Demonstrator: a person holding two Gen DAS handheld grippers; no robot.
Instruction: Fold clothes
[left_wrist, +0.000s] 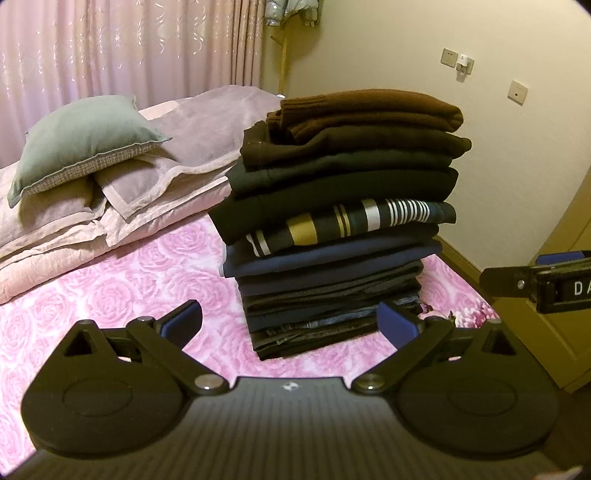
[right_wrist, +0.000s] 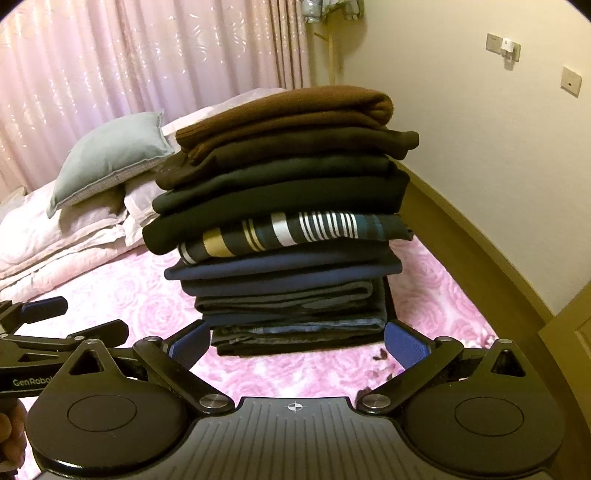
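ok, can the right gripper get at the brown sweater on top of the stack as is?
Probably yes. The right gripper is open and empty, facing the stack, and nothing lies on the brown sweater. But it sits down at the stack's base, so it would need to rise first.

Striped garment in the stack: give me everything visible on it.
The striped garment is folded flat, roughly midway up the stack of folded clothes on the pink rose-patterned bedspread. It looks like soft knit: dark navy with white, tan and teal bands showing along its front edge. A black garment lies on it and a navy one sits beneath. Neither pair of tongs touches it.
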